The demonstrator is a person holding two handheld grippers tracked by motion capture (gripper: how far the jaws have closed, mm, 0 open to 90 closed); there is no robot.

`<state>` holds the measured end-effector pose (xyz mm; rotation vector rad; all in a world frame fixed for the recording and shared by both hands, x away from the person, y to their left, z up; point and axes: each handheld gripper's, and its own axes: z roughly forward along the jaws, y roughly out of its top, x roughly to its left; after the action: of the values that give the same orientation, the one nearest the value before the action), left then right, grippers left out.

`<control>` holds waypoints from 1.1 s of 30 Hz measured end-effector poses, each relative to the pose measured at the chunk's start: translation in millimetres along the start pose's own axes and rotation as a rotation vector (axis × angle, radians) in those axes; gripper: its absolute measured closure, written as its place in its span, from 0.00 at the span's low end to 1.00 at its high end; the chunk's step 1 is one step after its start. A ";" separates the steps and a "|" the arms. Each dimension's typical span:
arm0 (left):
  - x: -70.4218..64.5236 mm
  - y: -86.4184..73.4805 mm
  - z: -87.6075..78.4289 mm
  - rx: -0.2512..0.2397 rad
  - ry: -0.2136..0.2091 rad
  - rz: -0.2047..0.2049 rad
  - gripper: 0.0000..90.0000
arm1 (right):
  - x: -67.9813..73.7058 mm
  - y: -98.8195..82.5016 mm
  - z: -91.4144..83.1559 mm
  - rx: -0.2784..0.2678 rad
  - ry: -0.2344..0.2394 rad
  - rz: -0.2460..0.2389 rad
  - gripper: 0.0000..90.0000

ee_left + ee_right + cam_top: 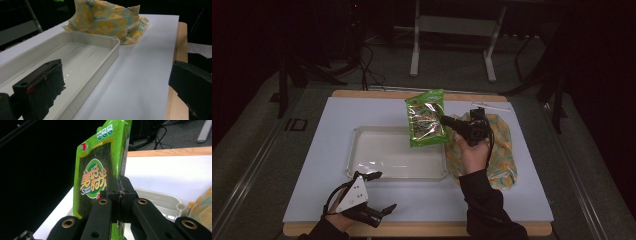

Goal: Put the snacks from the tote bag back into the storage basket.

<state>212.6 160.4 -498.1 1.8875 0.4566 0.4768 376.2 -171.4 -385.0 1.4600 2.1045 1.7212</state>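
Nearest me, my left gripper (377,192) rests at the front edge of the table (307,165), its jaws spread wide with nothing between them, just short of the white tray (362,145). Beyond it, the tray sits bare on the white sheet (140,75). At the tray's right end my right gripper (446,120) has its jaws clamped tight on the edge of a green snack packet (427,119), holding it up in the air above the tray's far right corner. Just right of the tray lies a yellow-patterned bag (502,150) on the table.
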 end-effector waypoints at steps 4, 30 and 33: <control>-0.1 0.1 0.2 -0.001 0.000 0.002 0.00 | -4.5 -5.3 2.8 -0.008 0.001 0.024 0.99; -1.1 1.0 -0.2 0.002 -0.003 0.017 0.00 | -24.5 -74.9 41.6 0.070 -0.041 0.155 0.99; -1.3 1.1 -0.2 0.001 -0.003 0.017 0.00 | -25.8 -79.2 42.3 0.069 -0.048 0.159 0.99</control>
<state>211.5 159.6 -497.1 1.8944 0.4399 0.4848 365.7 -152.3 -475.9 1.7127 2.0955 1.6600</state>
